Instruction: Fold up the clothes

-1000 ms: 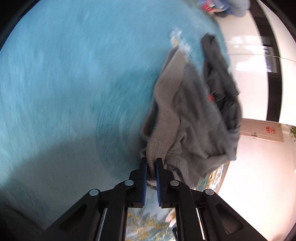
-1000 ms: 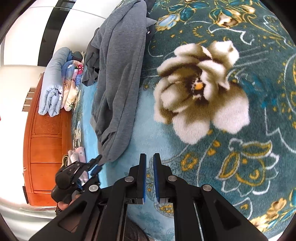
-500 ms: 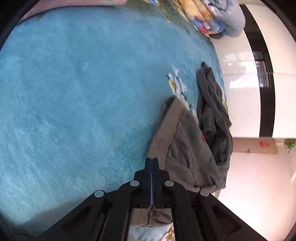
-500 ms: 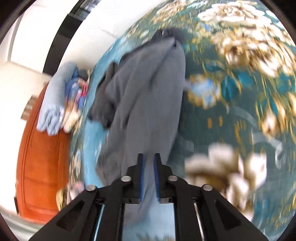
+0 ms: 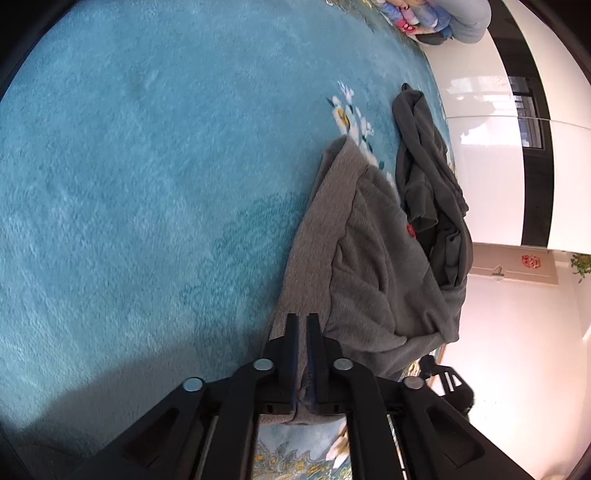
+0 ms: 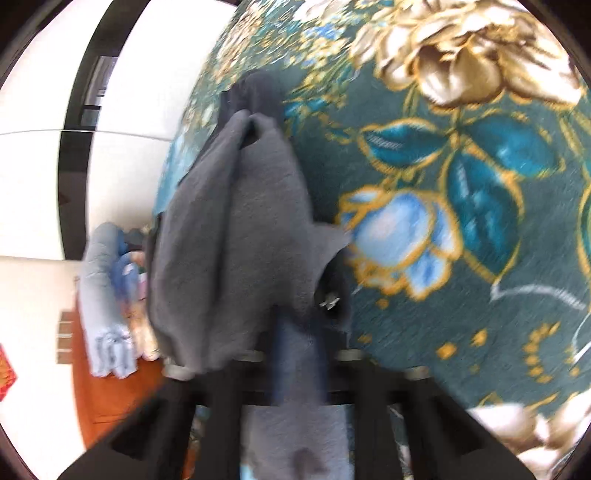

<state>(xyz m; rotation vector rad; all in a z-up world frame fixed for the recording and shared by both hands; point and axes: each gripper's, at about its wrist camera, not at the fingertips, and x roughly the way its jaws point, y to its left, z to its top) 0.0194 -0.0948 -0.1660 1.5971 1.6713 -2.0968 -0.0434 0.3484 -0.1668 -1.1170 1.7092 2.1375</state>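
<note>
Across the teal plush blanket (image 5: 147, 184) lies a grey garment (image 5: 354, 266), stretched away from the left wrist camera toward a small white flower print (image 5: 351, 122). Its ribbed edge runs down the left side to the left hand-held gripper (image 5: 302, 321), whose black fingers with blue pads stand a narrow gap apart over the near end of the cloth. The jaws have just been opening, and grey fabric shows between the pads — they do not look pressed onto it. Just right of the grey garment, touching it along its far side, a darker charcoal garment (image 5: 432, 192) lies bunched near the blanket's edge. A small red tag (image 5: 410, 230) sits where the two meet. Beyond, at the upper edge, is a pile of pale blue and pink bedding (image 5: 443, 18).

From the right wrist view, blurred, the right hand-held gripper (image 6: 297, 332) has its jaws clamped tight on the grey garment (image 6: 236, 229), having just closed; cloth drapes over and in front of the fingers, hiding most of them, and hangs lifted above the floral part of the blanket (image 6: 461, 184) with its blue and cream flowers. A dark end of fabric (image 6: 258, 92) shows at the garment's far tip. To the left stands an orange-brown wooden cabinet (image 6: 107, 398), with the rolled bedding (image 6: 107, 295) in front of it.
</note>
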